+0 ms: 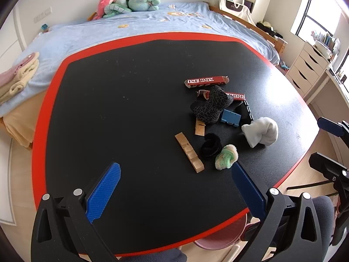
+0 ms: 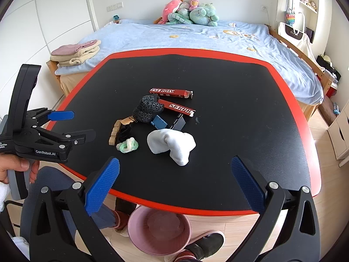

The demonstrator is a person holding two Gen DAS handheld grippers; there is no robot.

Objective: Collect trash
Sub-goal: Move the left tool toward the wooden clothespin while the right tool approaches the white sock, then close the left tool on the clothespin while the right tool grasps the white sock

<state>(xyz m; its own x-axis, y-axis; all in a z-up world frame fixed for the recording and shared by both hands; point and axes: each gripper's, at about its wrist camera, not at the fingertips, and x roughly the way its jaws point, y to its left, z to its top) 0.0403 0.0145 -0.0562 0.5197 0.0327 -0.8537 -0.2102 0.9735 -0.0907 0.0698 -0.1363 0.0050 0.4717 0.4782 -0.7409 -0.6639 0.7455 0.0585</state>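
A pile of items lies on the black table (image 2: pixel 240 109) with a red rim. It holds two red torn boxes (image 2: pixel 171 92) (image 1: pixel 207 80), a black patterned sock (image 2: pixel 147 108) (image 1: pixel 211 106), a white sock (image 2: pixel 172 145) (image 1: pixel 261 133), a green-white fuzzy scrunchie (image 2: pixel 127 145) (image 1: pixel 225 157), a black scrunchie (image 1: pixel 210 145), wooden blocks (image 1: pixel 189 152) (image 2: pixel 114 132) and a blue card (image 2: pixel 159 122). My left gripper (image 1: pixel 176 185) is open and empty, near the table's front, left of the pile. My right gripper (image 2: pixel 174 181) is open and empty above the near table edge. A pink bin (image 2: pixel 159 231) stands on the floor below it.
A bed (image 2: pixel 196 37) with a blue cover and plush toys stands behind the table. Folded towels (image 2: pixel 76 51) lie on its corner. White drawers (image 1: pixel 307 67) stand at the right. The person's feet (image 2: pixel 207 246) are next to the bin.
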